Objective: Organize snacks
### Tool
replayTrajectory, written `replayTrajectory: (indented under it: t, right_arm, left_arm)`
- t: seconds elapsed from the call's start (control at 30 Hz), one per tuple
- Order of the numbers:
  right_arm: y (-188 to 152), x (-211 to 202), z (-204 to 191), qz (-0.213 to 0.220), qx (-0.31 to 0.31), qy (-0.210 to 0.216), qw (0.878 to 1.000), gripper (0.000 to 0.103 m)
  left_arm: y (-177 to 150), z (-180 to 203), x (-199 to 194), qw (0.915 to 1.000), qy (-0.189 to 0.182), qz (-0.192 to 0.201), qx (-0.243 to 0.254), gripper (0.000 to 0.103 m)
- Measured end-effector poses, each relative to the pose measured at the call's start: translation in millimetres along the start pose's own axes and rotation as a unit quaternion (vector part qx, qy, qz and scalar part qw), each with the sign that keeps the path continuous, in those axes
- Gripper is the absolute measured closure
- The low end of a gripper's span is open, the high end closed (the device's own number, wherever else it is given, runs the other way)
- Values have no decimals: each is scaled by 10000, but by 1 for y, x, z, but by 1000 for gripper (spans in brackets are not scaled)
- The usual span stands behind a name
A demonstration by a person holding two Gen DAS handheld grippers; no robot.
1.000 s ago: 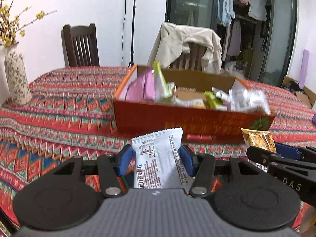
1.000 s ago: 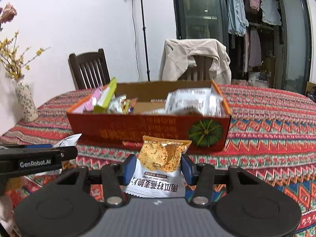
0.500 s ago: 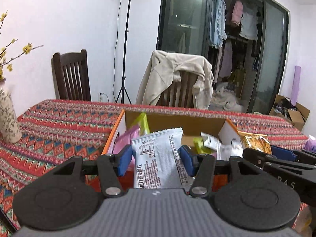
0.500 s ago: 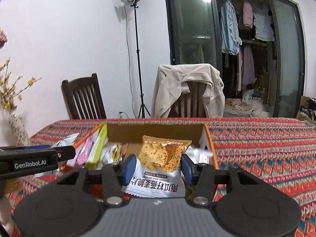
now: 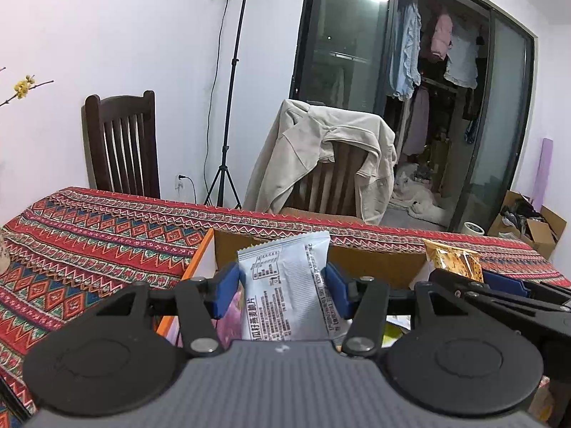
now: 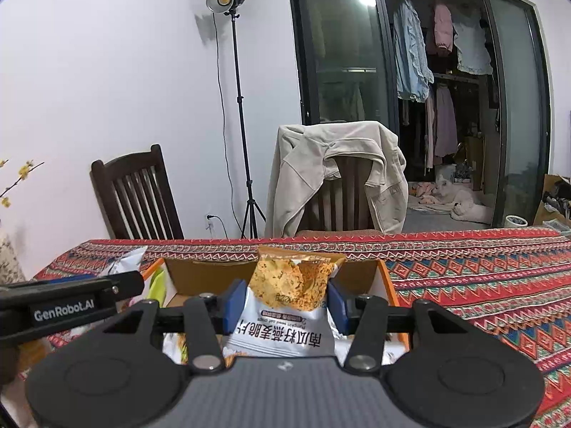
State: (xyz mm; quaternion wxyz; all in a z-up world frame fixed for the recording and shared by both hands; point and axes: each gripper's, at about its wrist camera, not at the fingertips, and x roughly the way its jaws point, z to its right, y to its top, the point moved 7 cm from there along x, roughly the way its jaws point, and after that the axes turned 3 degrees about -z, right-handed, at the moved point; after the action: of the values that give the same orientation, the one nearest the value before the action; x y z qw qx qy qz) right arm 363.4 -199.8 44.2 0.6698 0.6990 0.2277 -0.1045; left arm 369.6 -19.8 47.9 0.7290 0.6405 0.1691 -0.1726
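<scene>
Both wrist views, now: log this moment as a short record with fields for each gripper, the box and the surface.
left gripper: shut on pale blue packet, back side showing
right gripper: shut on orange and white packet
cardboard box: open, just beyond both grippers, other snacks inside
surface: table with patterned red cloth
behind table: two chairs, beige jacket draped on one

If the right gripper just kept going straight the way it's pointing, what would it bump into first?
Probably the cardboard box. The right gripper, shut on an orange-and-white snack packet, points slightly downward over the open box, so its far inner wall looks first in line. Depth is hard to judge through this lens.
</scene>
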Motion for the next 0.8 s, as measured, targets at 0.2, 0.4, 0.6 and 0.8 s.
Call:
replayTrajectory:
  t: [0.2, 0.4, 0.6, 0.8]
  right_arm:
    - [-3, 22, 4, 126, -87, -72, 9999, 55]
    - [-12, 36, 14, -112, 3, -57, 9999, 42]
    - [-7, 25, 24, -39, 230, -34, 9997, 3]
    - [-5, -5, 18, 66, 67, -63, 9999, 0]
  left_arm:
    - [-8, -5, 20, 9999, 90, 124, 78, 48]
    - [-16, -10, 27, 9999, 78, 84, 51, 19]
    - [-4, -15, 6, 9992, 163, 354, -90, 0]
    - [5, -16, -35, 9986, 152, 509, 45, 0]
